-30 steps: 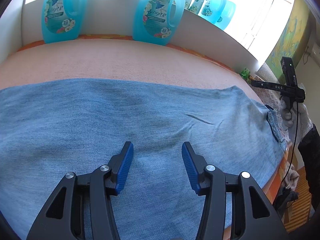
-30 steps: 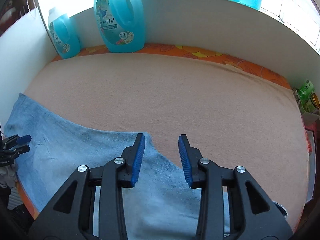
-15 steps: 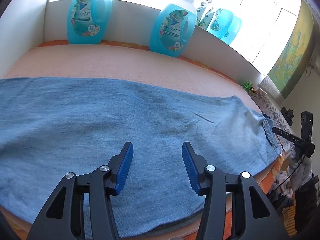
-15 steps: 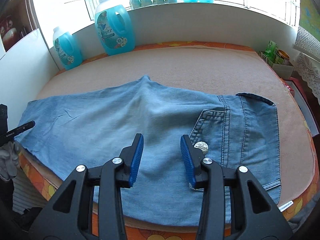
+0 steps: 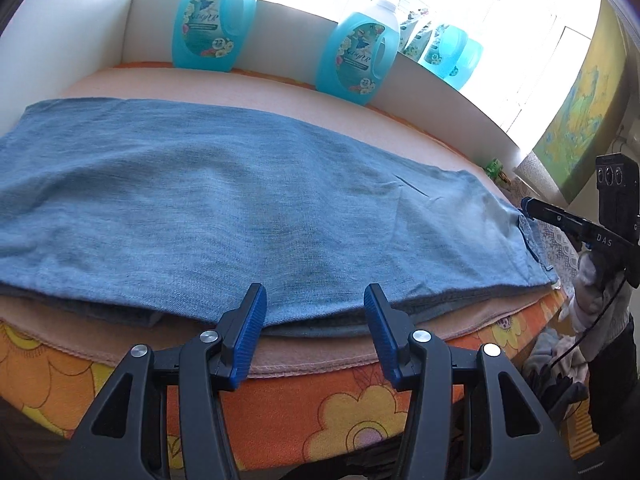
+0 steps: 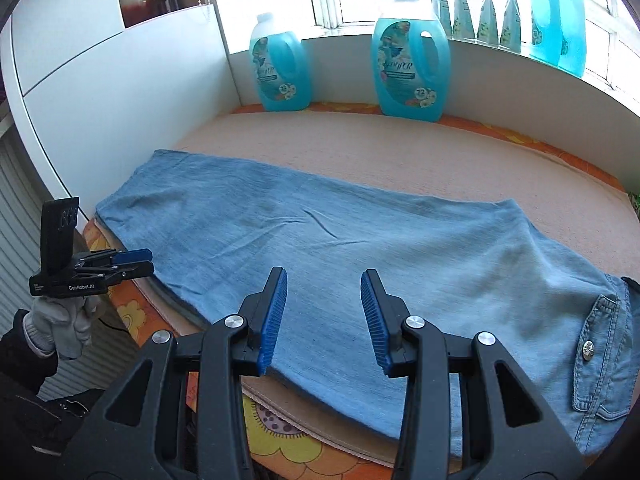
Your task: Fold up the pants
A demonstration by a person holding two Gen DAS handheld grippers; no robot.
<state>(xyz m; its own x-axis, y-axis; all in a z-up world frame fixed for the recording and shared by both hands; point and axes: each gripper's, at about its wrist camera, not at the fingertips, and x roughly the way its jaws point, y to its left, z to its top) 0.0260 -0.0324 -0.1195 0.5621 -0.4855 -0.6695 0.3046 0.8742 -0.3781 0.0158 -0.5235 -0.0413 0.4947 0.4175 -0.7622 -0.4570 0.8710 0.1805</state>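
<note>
The bed [image 5: 132, 84] under my grippers carries a peach towel [image 6: 400, 160] over an orange flowered sheet [image 5: 320, 408], and the pants [image 5: 240, 200] lie flat along the towel's near edge, folded lengthwise into one long denim strip. In my right view the waist end with its pocket [image 6: 604, 356] and metal button [image 6: 588, 350] is at the right, the leg end at the left. Two blue bottles [image 6: 412, 68] stand on the sheet against the far wall, with more up on the sill [image 6: 556, 20]. My left gripper [image 5: 314, 328] hangs over the near edge of the pants, jaws apart with nothing between the blue pads [image 5: 250, 340]. My right gripper [image 6: 324, 316] hovers above the middle of the denim, likewise parted and empty. Each view catches the other gripper off an end of the pants, in my gloved hand [image 6: 64, 320]
</note>
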